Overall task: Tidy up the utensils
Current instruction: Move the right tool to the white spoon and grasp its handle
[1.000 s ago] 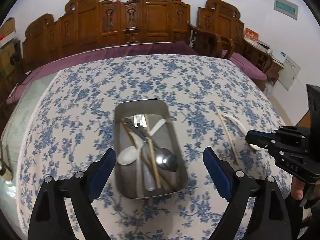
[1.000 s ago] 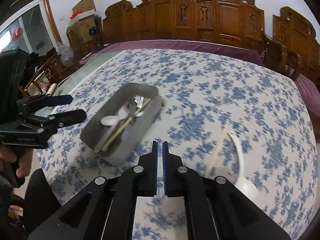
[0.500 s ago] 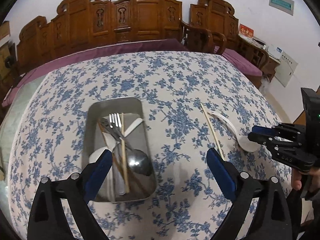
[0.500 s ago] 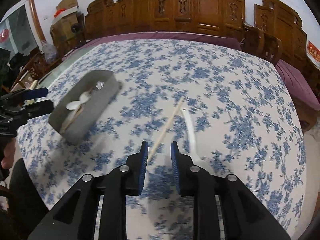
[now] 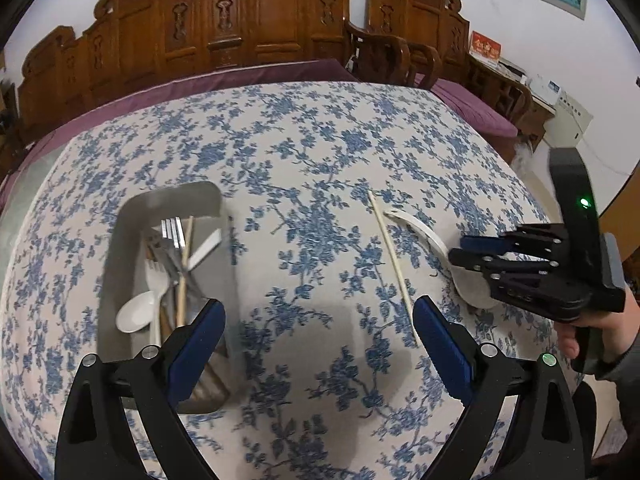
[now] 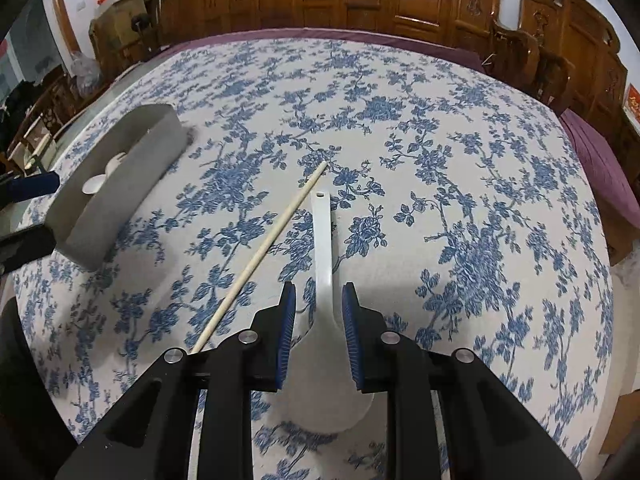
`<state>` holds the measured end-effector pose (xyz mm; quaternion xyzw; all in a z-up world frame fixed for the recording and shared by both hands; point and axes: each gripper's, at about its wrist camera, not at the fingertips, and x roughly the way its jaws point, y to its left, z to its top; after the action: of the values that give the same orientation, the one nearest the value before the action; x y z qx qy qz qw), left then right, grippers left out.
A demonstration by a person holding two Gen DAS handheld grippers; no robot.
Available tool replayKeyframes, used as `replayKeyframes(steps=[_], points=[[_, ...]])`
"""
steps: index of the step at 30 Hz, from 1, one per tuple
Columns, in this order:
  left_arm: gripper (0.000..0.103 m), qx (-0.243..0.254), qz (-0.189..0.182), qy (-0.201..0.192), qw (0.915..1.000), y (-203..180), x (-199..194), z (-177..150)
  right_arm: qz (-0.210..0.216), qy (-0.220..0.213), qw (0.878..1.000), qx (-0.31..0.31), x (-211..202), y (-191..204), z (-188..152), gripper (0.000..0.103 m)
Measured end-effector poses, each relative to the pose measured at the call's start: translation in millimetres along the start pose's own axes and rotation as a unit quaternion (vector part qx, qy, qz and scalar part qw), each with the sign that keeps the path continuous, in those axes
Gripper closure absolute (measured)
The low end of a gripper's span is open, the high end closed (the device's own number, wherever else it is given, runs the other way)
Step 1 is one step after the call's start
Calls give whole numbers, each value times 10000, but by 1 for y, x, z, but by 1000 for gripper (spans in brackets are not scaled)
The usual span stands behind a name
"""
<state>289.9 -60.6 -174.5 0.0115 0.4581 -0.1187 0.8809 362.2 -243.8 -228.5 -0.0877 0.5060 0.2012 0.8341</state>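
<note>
Tablecloth (image 5: 320, 152) with blue flowers covers the whole round table, and most of its far half lies bare, giving wide free room behind the utensils. Its near edge curves just below both tools, and on the right side it drops off close behind the white rice paddle (image 6: 324, 248). That paddle lies flat on the cloth, handle pointing away, its broad blade toward the near edge. The right gripper (image 6: 318, 300) points steeply down over it with its jaws a little apart, having just been opening; the paddle's neck sits between the blue pads with a small gap on each side, so nothing is clamped. Just left of the paddle lies a single wooden chopstick (image 6: 264, 244), slanting away from the near edge, its far tip near the paddle's handle end and its near end running under the right tool's left finger. The left gripper (image 5: 318, 320) hangs wide open over bare cloth, gripping nothing. Left of it, partly behind its left finger, sits the metal tray (image 5: 120, 240), holding a white spoon (image 5: 136, 316), a white plastic fork, metal forks and chopsticks in a loose pile. Carved wooden chairs (image 5: 256, 28) ring the far side of the table, well apart from the work. A person's hand (image 5: 600, 328) grips the right tool's handle at the right edge.
</note>
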Motion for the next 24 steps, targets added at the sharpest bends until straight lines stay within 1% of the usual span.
replayKeyframes(steps=[5,9,10,11,20,22,24], points=[[12,75,-15,75,9999,-13,11,0,11,254,9996,-96,19,-1,7,77],[12,118,-10,155,9998,-19,19,-1,-47,377,9991,-214,27,1,9,77],[12,130,-4,182,9998,-21,22,-1,-86,397,9989,-246,27,1,8,79],[12,136,1,202,9997,-22,25,-2,-87,417,9987,-267,27,1,7,92],[12,229,-21,389,9990,-37,51,-2,-14,302,9995,-56,7,-14,-12,93],[12,260,-73,440,9987,-42,58,-1,-32,270,9996,-45,3,-16,-17,93],[14,289,-81,487,9984,-48,64,-1,-17,244,9997,-17,0,-18,-20,93]])
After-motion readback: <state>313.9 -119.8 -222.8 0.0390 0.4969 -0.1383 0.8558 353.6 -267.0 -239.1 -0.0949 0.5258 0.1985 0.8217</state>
